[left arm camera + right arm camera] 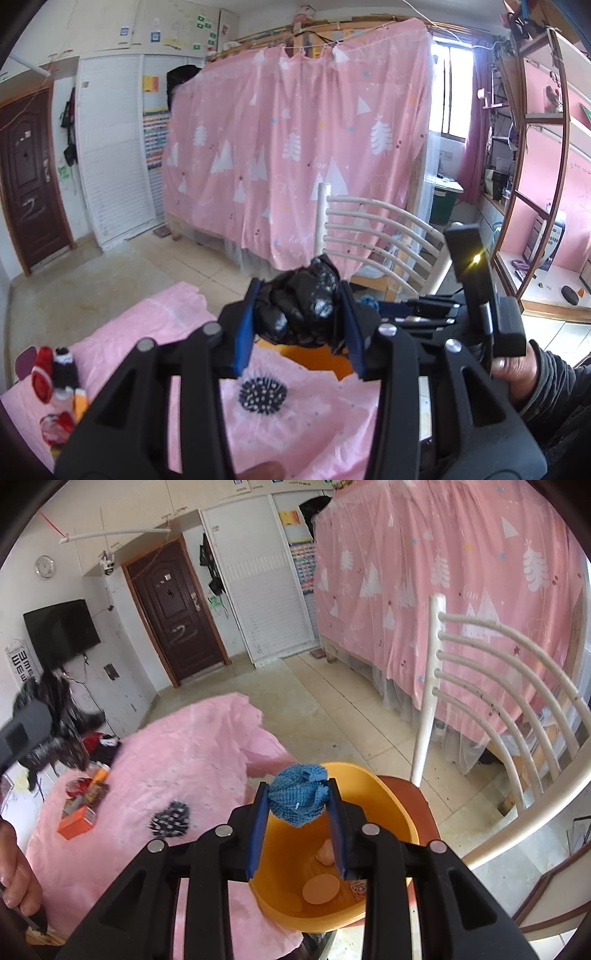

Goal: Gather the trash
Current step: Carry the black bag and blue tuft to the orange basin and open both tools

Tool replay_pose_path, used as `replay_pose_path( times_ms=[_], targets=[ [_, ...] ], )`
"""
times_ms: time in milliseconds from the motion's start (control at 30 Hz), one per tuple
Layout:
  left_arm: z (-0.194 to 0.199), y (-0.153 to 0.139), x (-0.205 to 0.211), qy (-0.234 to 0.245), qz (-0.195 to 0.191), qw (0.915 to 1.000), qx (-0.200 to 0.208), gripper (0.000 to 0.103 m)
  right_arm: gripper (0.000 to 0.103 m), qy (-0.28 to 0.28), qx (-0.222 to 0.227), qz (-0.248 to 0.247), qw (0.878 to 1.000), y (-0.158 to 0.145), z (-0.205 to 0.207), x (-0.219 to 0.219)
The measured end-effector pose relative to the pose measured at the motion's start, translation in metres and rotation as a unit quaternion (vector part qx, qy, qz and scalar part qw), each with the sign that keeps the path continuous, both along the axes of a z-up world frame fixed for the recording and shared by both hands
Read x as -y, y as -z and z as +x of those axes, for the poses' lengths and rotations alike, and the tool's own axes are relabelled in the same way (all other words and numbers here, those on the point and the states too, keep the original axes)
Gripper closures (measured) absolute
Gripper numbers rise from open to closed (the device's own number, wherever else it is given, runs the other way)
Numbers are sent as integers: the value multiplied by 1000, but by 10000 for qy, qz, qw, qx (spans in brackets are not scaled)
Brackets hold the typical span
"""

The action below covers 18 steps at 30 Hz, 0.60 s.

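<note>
Left wrist view. Left hand-held gripper [300, 317]: black frame, blue fingers [243, 325], clamped on a crumpled black plastic bag with pale speckles [299, 306], which fills the gap between the fingers and bulges above them. Below it, a worktop covered in pink cloth [295, 424], with the rim of an orange plastic bowl [321, 362] showing just under the bag. Spiky black ball with white dots [263, 394]: lying on the pink cloth, near the bowl's rim, apart from the gripper. Small red and black items [55, 369]: at the cloth's left edge, too blurred to identify. White slatted chair back [380, 240]: behind the bowl. Pink curtain printed with white trees [303, 147]: hanging across the room beyond. Right-hand device, held in a bare hand [517, 373], at the right edge.

Right wrist view. Right hand-held gripper [297, 812]: black frame, blue fingers [258, 827], closed on a balled-up blue knitted cloth [298, 797], held above the orange plastic bowl [369, 775]. Bowl contents: flat pale disc and small pale pieces, indistinct. Bowl sits at the worktop's edge, beside the pink cloth [184, 757]. Spiky ball [170, 819]: on the cloth, left of the bowl. Orange box [75, 823]: on the cloth's left side, among small clutter. Black bag [55, 716]: at far left, blurred, raised above the worktop.
</note>
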<state>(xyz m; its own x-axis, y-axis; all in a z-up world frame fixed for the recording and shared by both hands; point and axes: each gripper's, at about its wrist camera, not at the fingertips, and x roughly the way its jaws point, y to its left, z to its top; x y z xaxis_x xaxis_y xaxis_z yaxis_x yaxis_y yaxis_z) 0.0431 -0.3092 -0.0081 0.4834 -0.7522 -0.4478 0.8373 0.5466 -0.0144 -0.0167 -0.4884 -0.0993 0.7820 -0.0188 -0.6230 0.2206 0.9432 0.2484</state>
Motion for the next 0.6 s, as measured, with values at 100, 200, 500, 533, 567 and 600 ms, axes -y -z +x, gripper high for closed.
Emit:
replay_pose_path(
  times_ms=[100, 200, 500, 533, 567, 600],
  targets=[
    [8, 11, 10, 114, -20, 9999, -107, 59, 83, 25, -179, 96, 9998, 13, 6, 5],
    [14, 23, 17, 135, -36, 9997, -203, 34, 82, 46, -291, 146, 9995, 21, 10, 10],
    [21, 31, 20, 11, 15, 9996, -277, 27, 81, 44, -416, 103, 9991, 34, 19, 19],
    [22, 30, 19, -20, 14, 9996, -283, 27, 81, 41, -430, 112, 9990, 35, 21, 20],
    [23, 29, 18, -53, -2, 9995, -296, 27, 80, 33, -443, 117, 9989, 35, 22, 20],
    [22, 28, 16, -75, -16, 9995, -298, 27, 79, 26, -441, 114, 9990, 35, 22, 21]
  ],
)
